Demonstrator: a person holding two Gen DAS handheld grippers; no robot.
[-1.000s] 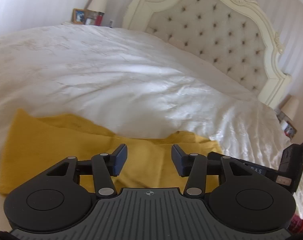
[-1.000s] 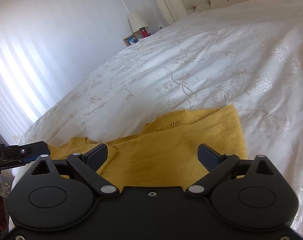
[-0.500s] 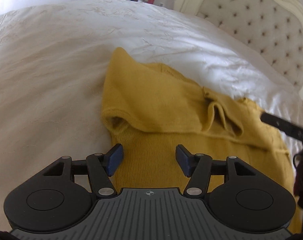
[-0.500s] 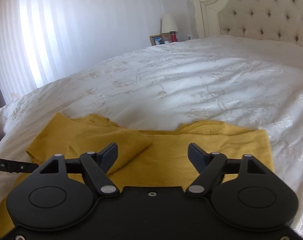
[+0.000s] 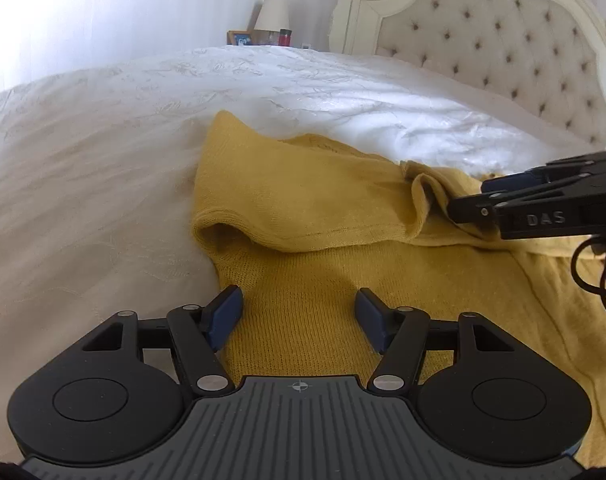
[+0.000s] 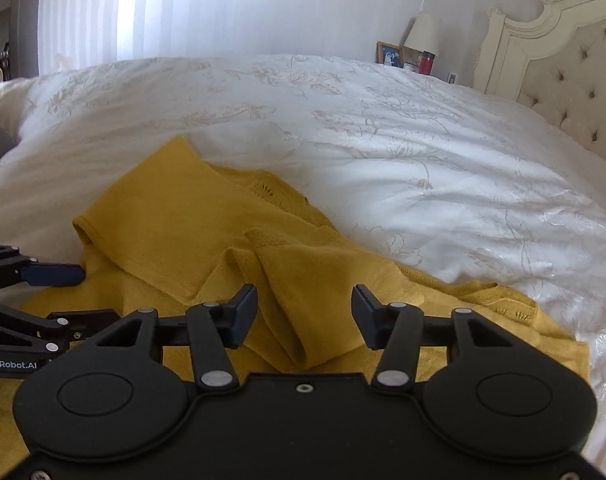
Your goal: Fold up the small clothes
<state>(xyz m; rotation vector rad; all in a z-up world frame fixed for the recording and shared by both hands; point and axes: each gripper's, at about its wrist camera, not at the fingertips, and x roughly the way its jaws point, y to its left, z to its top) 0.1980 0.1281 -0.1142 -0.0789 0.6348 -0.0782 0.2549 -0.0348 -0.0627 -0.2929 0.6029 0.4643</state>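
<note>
Sweater [image 5: 327, 196] edges amid open bedspread [image 5: 103, 168], sleeve folded across.

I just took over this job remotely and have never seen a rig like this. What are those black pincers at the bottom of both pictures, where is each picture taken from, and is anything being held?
There is no robot arm. A person holds one two-finger gripper in each hand, with a wide-angle camera on each that looks forward along its fingers. One picture comes from the left gripper, the other from the right gripper; each also shows in the other's view.

On the white embroidered bedspread lies a mustard-yellow knit top, partly folded, with a sleeve laid across its body. Behind stand a tufted headboard and a lamp.

Nothing is held. The left jaws are opening over the knit, and the right jaws are closing with a raised fold between them, the pads not yet pressing.
</note>
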